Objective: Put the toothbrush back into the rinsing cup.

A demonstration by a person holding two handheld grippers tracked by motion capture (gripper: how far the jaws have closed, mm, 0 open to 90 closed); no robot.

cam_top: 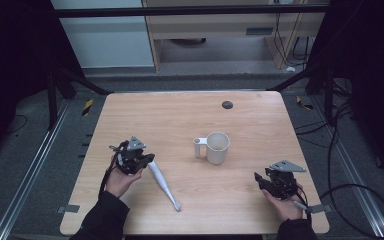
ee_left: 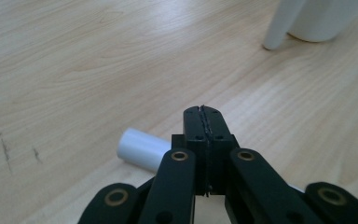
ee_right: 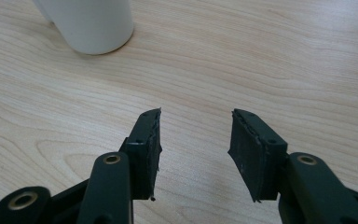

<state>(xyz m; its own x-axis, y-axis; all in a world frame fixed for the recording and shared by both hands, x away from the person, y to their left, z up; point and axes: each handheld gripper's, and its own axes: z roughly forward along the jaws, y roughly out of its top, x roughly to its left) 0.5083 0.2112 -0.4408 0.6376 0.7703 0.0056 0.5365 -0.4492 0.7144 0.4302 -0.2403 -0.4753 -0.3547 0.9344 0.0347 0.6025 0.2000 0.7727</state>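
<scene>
A wooden table (cam_top: 190,130) is taking up the middle of the high view, with a small dark round spot (cam_top: 227,104) sitting near its far edge.

A white cup (cam_top: 218,147) is standing upright a little right of the table's centre, with its handle (cam_top: 198,146) pointing left. In the left gripper view the cup (ee_left: 326,18) is showing at the top right, and in the right gripper view the same cup (ee_right: 93,23) is standing at the top left, well apart from the jaws.

A white toothbrush (cam_top: 163,184) is lying flat on the table, left of the cup and nearer the person, running diagonally from just beside the left gripper toward the near edge.

The left gripper (cam_top: 147,159) is being held in the person's left hand (cam_top: 121,181) at the table's left side. Its 2 jaws are pressing together with nothing between them, and the round white end of the toothbrush (ee_left: 142,149) is lying just beside and below them.

The right gripper (cam_top: 258,180) is being held in the right hand (cam_top: 282,206) near the table's right front corner. Its 2 jaws are standing spread apart over bare wood, gripping nothing.
</scene>
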